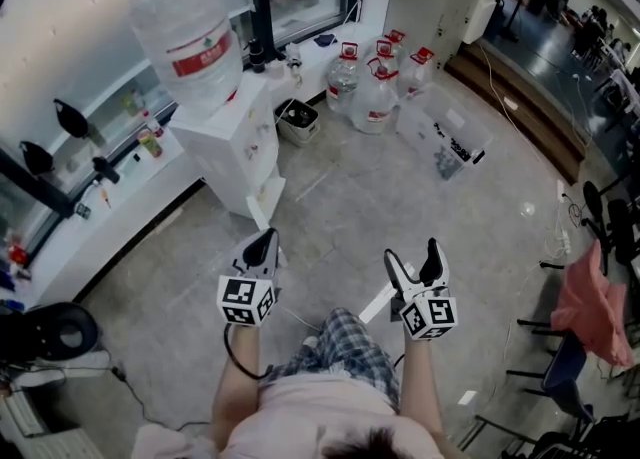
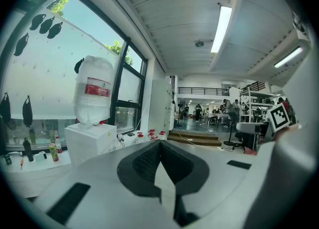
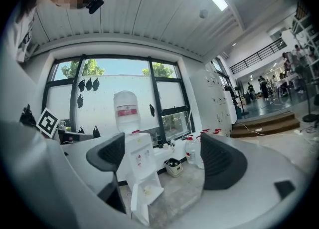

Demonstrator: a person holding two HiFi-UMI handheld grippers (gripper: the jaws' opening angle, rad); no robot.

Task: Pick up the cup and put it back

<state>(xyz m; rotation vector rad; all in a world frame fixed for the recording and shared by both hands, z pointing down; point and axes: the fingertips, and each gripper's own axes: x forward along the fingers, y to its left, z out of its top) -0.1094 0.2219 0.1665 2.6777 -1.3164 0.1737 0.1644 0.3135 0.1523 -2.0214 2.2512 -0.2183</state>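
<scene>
Two grippers are hovering over the grey floor, pointing toward the water dispenser at the left. The left gripper is holding its jaws pressed together, empty. The right gripper is holding its jaws wide apart, gripping nothing, framing the dispenser. The cup is not showing clearly enough to place.

Big translucent plastic water jug looks glossy, white box-shaped dispenser smooth plastic; right gripper has matt, ribbed black pads.

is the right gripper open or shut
Open: the right gripper has its jaws wide apart, with only the water dispenser seen beyond.
</scene>
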